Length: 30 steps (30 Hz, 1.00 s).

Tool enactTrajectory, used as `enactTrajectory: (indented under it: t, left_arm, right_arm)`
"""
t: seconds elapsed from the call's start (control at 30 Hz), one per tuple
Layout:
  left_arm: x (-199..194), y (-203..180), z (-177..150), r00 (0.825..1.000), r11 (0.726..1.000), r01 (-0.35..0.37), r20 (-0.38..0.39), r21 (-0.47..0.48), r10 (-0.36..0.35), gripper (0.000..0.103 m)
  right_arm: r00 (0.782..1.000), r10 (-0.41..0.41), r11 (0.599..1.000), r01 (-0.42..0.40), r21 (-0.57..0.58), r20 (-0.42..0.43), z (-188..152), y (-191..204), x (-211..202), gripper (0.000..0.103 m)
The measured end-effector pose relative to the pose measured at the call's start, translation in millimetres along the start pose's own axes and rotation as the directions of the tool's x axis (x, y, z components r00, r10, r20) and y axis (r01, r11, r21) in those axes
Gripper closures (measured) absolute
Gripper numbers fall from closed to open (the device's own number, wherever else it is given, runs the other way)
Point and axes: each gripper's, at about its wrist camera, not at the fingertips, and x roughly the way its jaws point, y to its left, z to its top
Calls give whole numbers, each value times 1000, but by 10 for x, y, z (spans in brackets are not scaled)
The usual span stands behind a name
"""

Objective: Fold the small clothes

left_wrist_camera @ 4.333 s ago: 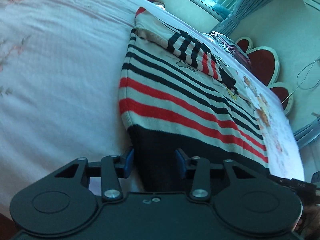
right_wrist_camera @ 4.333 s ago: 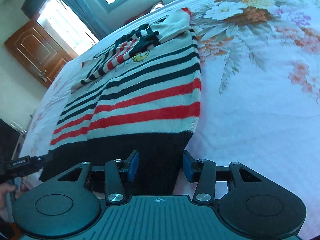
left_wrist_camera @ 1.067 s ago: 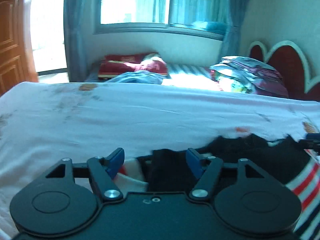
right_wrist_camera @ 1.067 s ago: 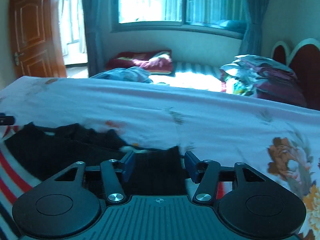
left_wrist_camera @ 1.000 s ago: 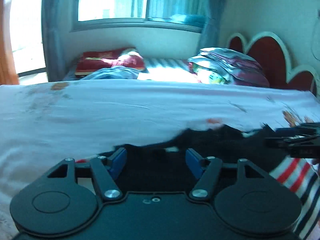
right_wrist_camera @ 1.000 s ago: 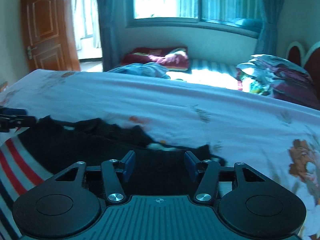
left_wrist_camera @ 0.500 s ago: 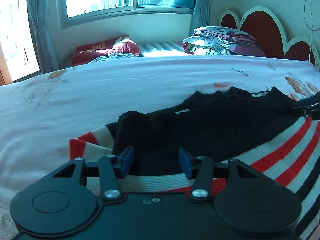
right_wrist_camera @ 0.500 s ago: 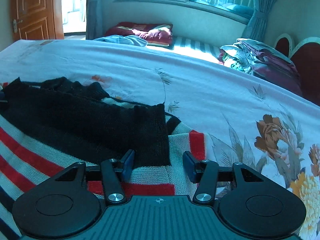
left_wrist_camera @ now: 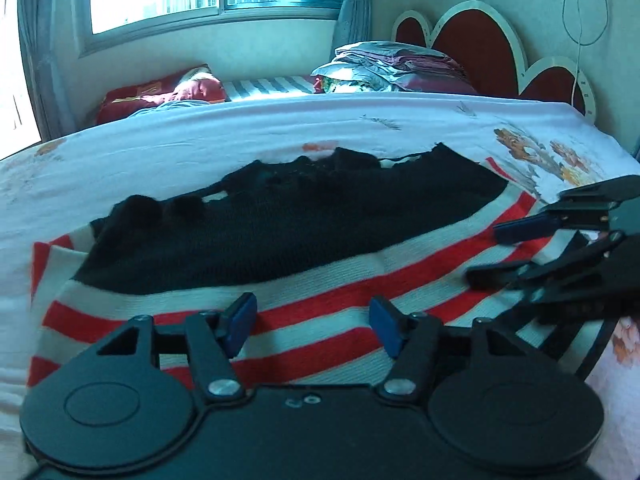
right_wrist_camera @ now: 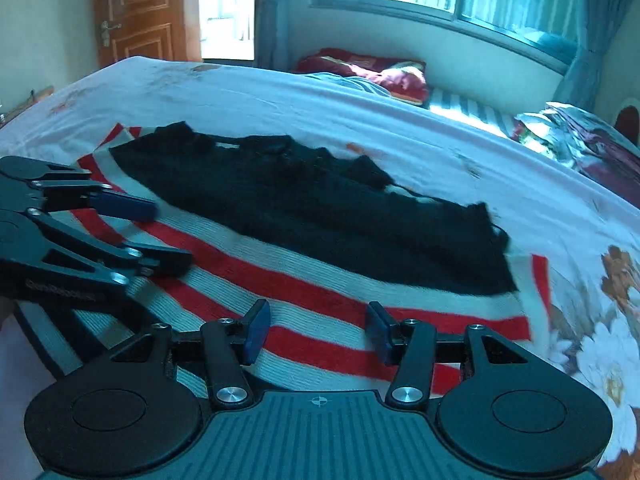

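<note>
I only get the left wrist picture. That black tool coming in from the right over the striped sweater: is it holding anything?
Observer: No. Its own camera looks straight along the right gripper: the jaws stand apart with nothing between them, and the striped sweater lies flat on the bed underneath.
Operator: Good. I see a window but no way out of the room. Is there one?
Observer: Yes. In the right wrist view a brown wooden door shows beyond the bed's far left corner, with a bright opening beside it.
</note>
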Motion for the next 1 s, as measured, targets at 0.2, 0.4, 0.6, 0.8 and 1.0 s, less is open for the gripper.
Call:
enactTrajectory:
  t: [0.2, 0.4, 0.6, 0.8, 1.0]
  left_arm:
    - [-343, 591, -257, 996, 991, -92, -11, -101, 92, 41]
    - [-489, -38, -225, 999, 999, -38, 36, -34, 40, 43]
    - [-320, -477, -407, 998, 999, -51, -23, -1, 51, 40]
    - [-552, -220, -524, 995, 994, -96, -13, -46, 95, 43]
    - [-827, 306, -832, 984, 979, -175, -32, -105, 173, 46]
  right_arm:
    - [993, -114, 989, 118, 94, -39, -313, -523, -289, 52]
    - [999, -8, 998, 5, 61, 48, -196, 57, -541, 52]
    - [999, -28, 999, 28, -20, -22, -422, 605, -345, 52]
    - [997, -77, 996, 79, 51, -30, -534, 389, -519, 52]
    - [989, -111, 975, 128, 182, -99, -923, -282, -766, 52]
